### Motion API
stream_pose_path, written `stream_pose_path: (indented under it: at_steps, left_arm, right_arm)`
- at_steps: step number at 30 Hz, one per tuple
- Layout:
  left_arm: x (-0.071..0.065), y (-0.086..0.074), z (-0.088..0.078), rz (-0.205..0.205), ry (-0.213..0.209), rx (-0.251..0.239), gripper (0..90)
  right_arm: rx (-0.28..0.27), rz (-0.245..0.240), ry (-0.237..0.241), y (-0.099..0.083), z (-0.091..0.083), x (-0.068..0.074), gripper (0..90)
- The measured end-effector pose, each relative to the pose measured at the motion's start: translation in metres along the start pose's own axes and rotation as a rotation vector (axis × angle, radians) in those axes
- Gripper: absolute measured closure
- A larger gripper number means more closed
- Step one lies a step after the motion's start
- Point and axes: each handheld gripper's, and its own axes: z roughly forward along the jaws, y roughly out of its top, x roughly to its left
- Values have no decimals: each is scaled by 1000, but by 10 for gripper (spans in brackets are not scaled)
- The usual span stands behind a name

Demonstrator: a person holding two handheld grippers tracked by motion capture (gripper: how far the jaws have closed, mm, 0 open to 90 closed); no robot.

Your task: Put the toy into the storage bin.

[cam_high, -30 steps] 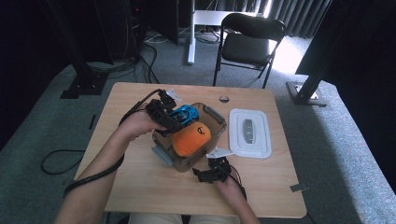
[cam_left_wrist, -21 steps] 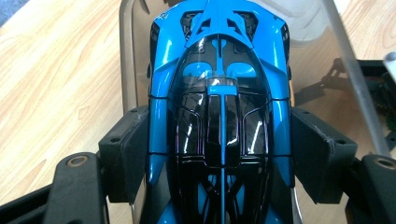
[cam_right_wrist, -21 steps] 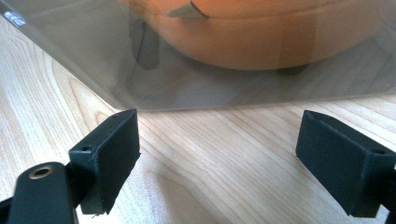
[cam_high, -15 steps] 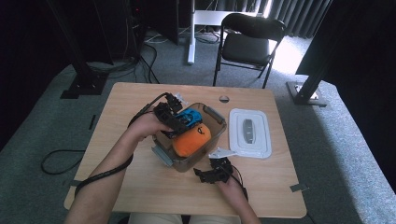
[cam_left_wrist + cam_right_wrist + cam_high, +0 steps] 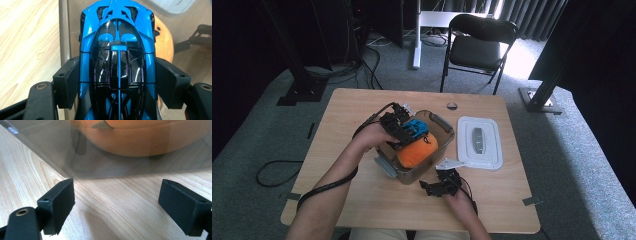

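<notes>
A blue and black toy car (image 5: 117, 55) sits clamped between the pads of my left gripper (image 5: 117, 85). In the high view the left gripper (image 5: 398, 131) holds the toy car (image 5: 416, 128) over the far left part of a clear plastic bin (image 5: 388, 166). An orange rounded object (image 5: 418, 150) lies inside the bin, and the car hangs just above it. My right gripper (image 5: 432, 188) rests on the table in front of the bin, jaws wide apart. In the right gripper view its jaws (image 5: 117, 202) face the bin wall (image 5: 50, 152) with the orange object (image 5: 140, 140) behind it.
A white bin lid (image 5: 481, 142) lies on the wooden table (image 5: 337, 115) to the right of the bin. A small round grommet (image 5: 452, 106) sits near the table's far edge. A black folding chair (image 5: 477, 45) stands beyond the table.
My left gripper has come down and slightly right with the car, lower over the bin. The right gripper has stayed where it was.
</notes>
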Motion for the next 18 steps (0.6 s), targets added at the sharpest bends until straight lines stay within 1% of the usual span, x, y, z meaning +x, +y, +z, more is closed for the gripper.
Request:
stream_pose_path:
  at_steps: [2,3,5,6,7,8,11,12,14,18]
  left_arm:
    - [-1,1,4,2,6,12,288]
    - [-1,1,9,1,-3,16,288]
    - [-1,1,9,1,-3,16,288]
    - [-1,0,11,3,-10,14,288]
    - [-1,0,12,7,-2,15,287]
    - [-1,0,12,-1,-3,12,287]
    - [-2,1,12,1,-2,22,286]
    - [-1,1,12,-8,-5,22,285]
    - [-1,0,12,4,0,23,284]
    - [-2,-1,11,-15,-19,16,279]
  right_arm:
    - [-2,0,4,0,0,0,134]
    - [-2,0,6,0,0,0,134]
    - [-1,0,7,0,0,0,134]
    - [-1,0,7,0,0,0,134]
    - [0,-3,10,0,0,0,134]
    - [0,-2,10,0,0,0,134]
    - [2,-2,11,0,0,0,134]
    - [2,-2,10,0,0,0,134]
    - [0,-3,10,0,-1,0,134]
    - [4,-3,10,0,0,0,134]
